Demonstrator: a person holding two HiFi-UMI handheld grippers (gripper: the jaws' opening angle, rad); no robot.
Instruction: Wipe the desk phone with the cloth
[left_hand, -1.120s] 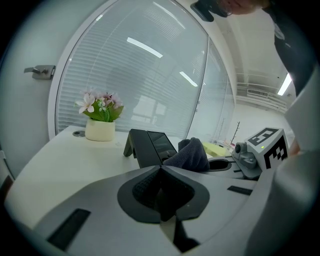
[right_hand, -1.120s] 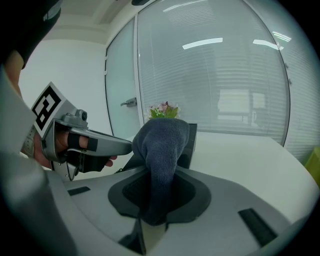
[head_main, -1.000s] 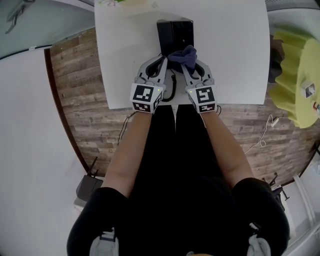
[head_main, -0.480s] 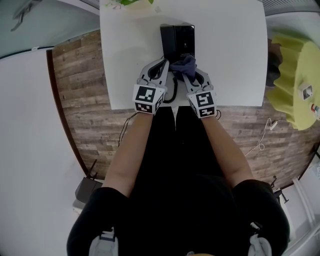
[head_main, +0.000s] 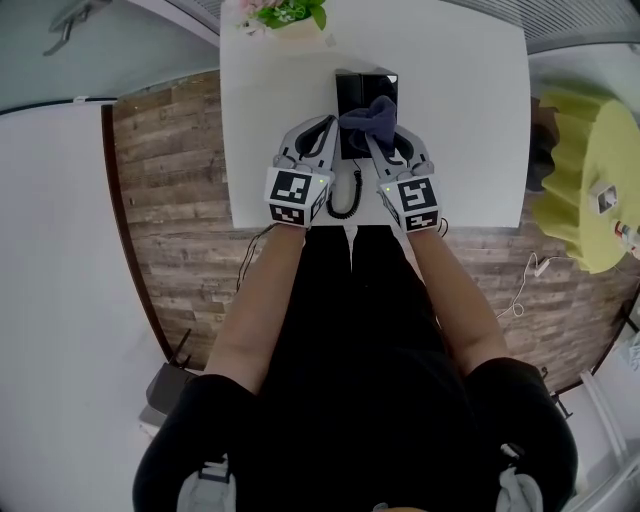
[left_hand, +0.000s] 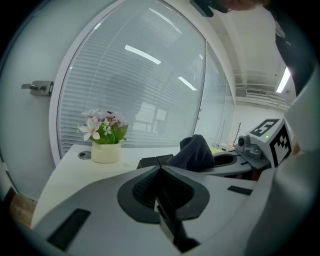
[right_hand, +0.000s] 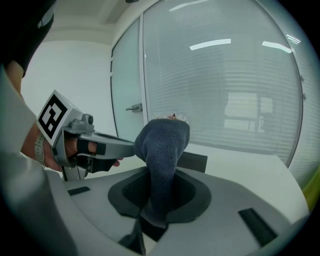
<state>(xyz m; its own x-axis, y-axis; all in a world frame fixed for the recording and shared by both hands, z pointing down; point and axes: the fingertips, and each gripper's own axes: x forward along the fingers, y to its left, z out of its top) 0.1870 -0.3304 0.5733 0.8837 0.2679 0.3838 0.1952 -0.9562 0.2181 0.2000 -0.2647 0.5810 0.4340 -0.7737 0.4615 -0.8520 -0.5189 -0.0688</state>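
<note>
- Head view: the right gripper (head_main: 383, 132) holds the dark cloth (head_main: 368, 115) bunched on the black phone (head_main: 353, 88), which lies on the white table (head_main: 470, 120). Half a second ago the cloth sat nearer the phone's close end; now it is further up the body, so a stroke away from the person appears to be under way. The left gripper (head_main: 325, 135) has travelled alongside, at the phone's left edge, with the coiled cord (head_main: 345, 200) trailing toward the table's near edge. A flower pot (head_main: 285, 20) has come into sight at the far edge.
- Left gripper view: its jaws meet with nothing between them. The cloth rises just beyond, to the right, over the phone.
- Right gripper view: its jaws pinch the cloth, which stands up in a fold above them. The phone's far end shows behind it, so I judge that part remains to be wiped.
</note>
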